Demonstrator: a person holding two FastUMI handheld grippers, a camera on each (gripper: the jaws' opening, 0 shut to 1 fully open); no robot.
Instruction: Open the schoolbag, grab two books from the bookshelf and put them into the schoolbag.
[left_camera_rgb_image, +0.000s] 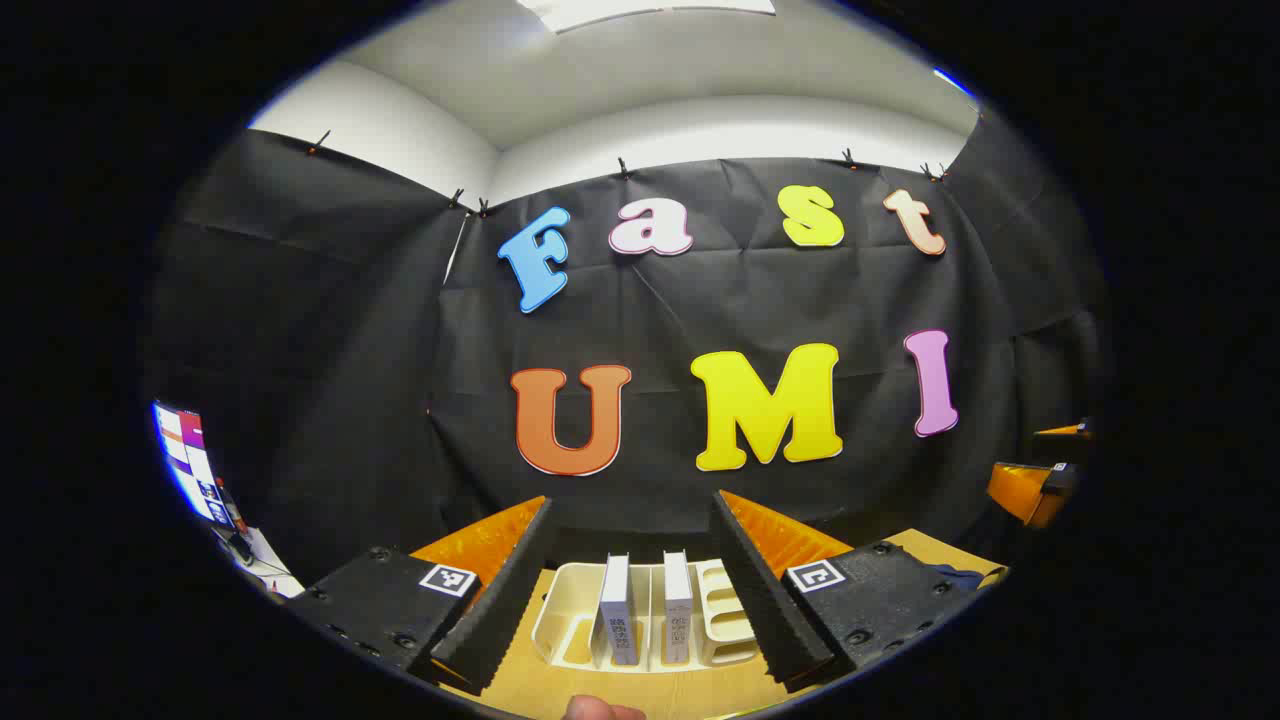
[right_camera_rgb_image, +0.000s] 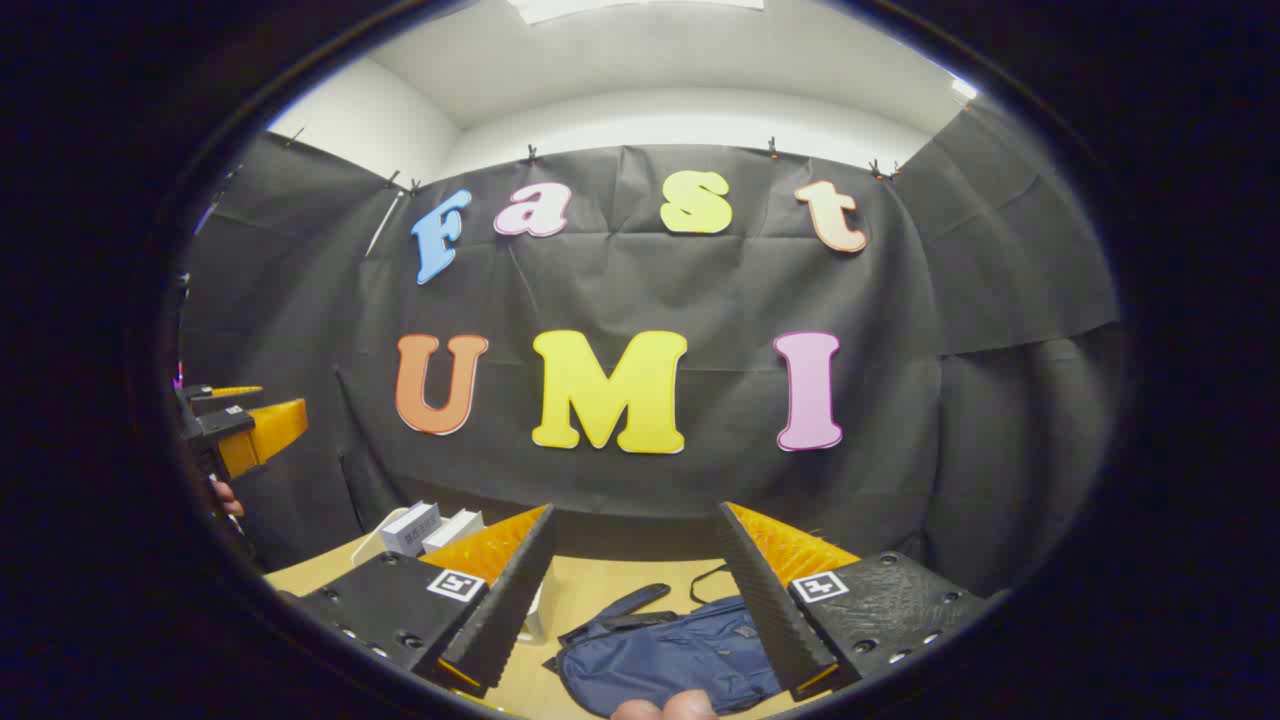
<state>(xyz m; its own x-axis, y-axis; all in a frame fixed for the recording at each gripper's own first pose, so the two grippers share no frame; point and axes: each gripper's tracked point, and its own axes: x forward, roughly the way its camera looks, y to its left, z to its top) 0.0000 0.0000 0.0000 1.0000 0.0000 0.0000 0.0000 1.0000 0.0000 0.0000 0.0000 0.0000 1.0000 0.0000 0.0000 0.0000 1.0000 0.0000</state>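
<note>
Two white books (left_camera_rgb_image: 645, 620) stand upright side by side in a cream slotted bookshelf rack (left_camera_rgb_image: 560, 625) on the wooden table, straight ahead between the fingers of my open left gripper (left_camera_rgb_image: 640, 600), which holds nothing. In the right gripper view a dark blue schoolbag (right_camera_rgb_image: 665, 655) lies flat on the table below my open right gripper (right_camera_rgb_image: 635, 605), its strap curling off the top. The same books (right_camera_rgb_image: 425, 525) show at the left there, beyond my left finger. The left gripper (right_camera_rgb_image: 235, 425) hangs at the far left edge, and the right gripper (left_camera_rgb_image: 1035, 480) shows at the right edge of the left gripper view.
The wooden table (right_camera_rgb_image: 600, 590) runs back to the black cloth wall. A lit screen (left_camera_rgb_image: 190, 460) and some clutter sit at the far left in the left gripper view. A fingertip (left_camera_rgb_image: 600, 710) shows at the bottom edge of each view.
</note>
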